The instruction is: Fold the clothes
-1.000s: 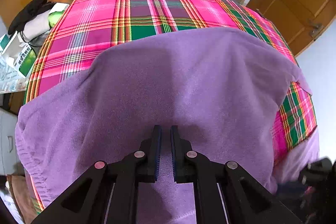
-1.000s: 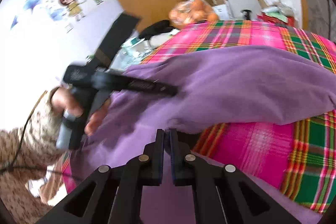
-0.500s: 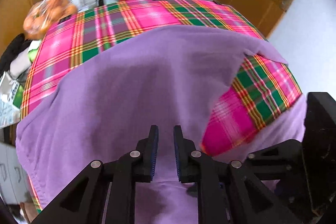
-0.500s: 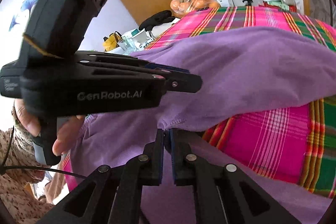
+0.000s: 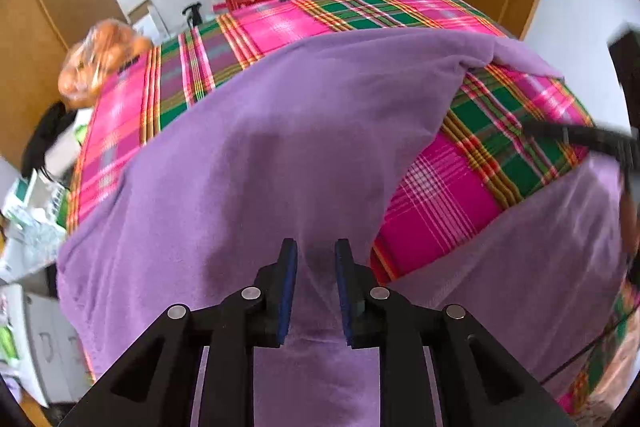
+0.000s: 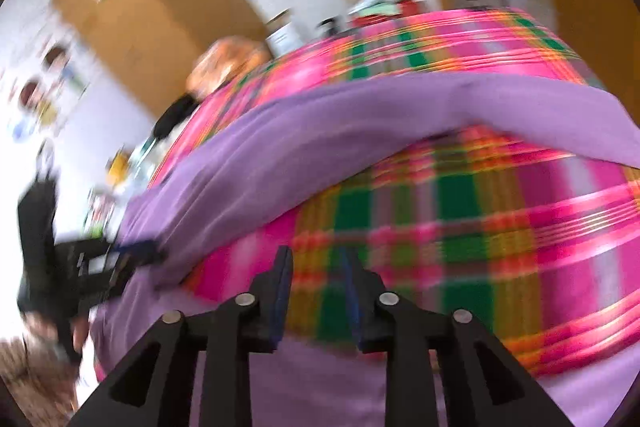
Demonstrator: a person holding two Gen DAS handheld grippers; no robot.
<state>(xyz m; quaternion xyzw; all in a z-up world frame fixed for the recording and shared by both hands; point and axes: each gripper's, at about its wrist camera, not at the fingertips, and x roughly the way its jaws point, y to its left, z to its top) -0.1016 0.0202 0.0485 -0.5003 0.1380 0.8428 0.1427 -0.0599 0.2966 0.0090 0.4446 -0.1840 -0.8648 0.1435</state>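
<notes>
Soft purple fleece garment (image 5: 280, 147), spread over the desk's pink-and-green plaid cloth (image 5: 460, 187), one part folded across and a plaid patch showing between its layers. My left claw (image 5: 316, 267) hangs above the near fold, its jaws opening, fabric below but not pinched. My right claw (image 6: 318, 275), blurred, its jaws opening over bare plaid, grips nothing. Clear bag of orange fruit (image 5: 100, 55) at the far corner

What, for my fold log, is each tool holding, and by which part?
Nothing held. Left tool: jaws opening, a purple garment ridge loose between them. Right tool: jaws opening, empty, above the plaid cloth.
</notes>
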